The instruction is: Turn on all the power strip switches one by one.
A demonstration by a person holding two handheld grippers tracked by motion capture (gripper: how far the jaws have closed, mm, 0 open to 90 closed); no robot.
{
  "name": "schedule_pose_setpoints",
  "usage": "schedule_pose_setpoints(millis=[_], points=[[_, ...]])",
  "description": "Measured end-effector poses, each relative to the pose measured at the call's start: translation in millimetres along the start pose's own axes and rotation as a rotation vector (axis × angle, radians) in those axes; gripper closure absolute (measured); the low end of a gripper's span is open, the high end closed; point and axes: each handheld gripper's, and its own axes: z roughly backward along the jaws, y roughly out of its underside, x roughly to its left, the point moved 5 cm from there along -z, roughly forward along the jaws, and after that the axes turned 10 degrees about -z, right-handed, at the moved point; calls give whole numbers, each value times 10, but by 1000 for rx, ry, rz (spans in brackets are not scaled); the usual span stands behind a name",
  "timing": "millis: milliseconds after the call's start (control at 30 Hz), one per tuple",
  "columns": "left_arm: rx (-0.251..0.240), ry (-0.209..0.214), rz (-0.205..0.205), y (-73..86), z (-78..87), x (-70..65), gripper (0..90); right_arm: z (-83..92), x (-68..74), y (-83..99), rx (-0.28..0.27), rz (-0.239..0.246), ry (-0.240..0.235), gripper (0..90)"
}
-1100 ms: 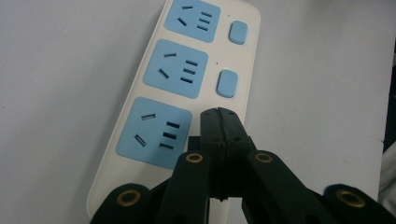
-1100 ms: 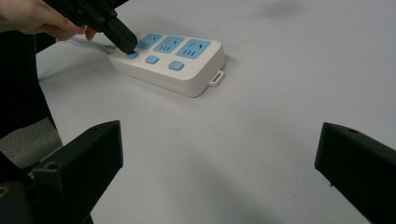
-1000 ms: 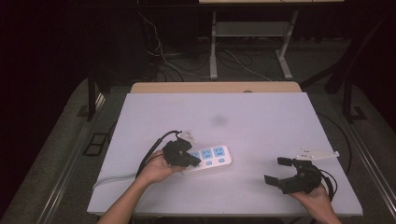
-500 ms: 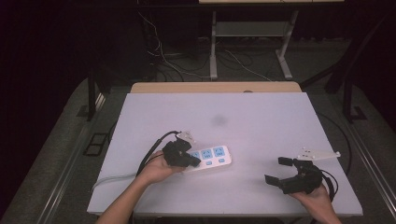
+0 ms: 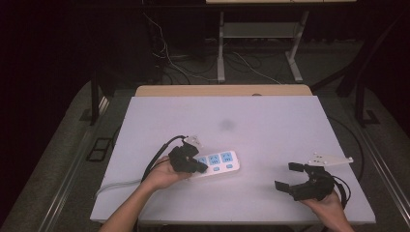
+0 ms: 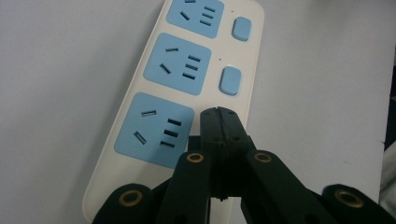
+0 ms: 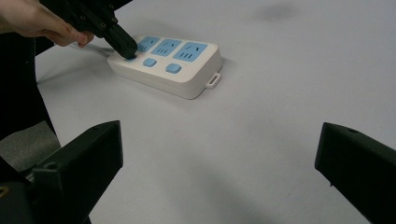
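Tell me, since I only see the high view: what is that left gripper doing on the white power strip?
Observer: The left gripper has its jaws pressed shut, with the tip down on the power strip where the nearest outlet's switch would be.
Operator: How many switches does the strip have?
Observer: Two blue switches show in the left gripper view; the tip covers the third spot, beside the nearest outlet.
Operator: And the other gripper?
Observer: The right gripper is wide open, holding nothing, pointed toward the strip from a distance.
Operator: Anything on the strip's end?
Observer: A small white loop sticks out from its far end.
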Motion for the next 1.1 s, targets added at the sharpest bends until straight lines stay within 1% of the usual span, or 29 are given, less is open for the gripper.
schedule_pose_setpoints(millis=[133,167,300,367,533,700,1033,1100], points=[[2,-1,0,-4,2,0,900,4,-3,-3,-3,-1,0,10],[-10,-4,2,-13,9,2,900,5,-4,-3,-3,-1,0,10],[0,-8,-4,-19,11,10,900,8,-7,-6,-4,-3,0,10],[-10,0,-4,-35,17,15,900,11,-10,-6,-5,-2,1,10],[-9,8,-27,-104,36,4,899,18,-20,-8,-13,-3,4,10],[-15,12,-39,-188,68,-2,899,18,-23,-5,-10,-4,4,10],[-31,6,-61,-339,144,-20,898,19,-25,-7,-12,-2,4,10],[-28,5,-67,-361,158,-22,898,18,-24,-7,-12,-3,4,10]])
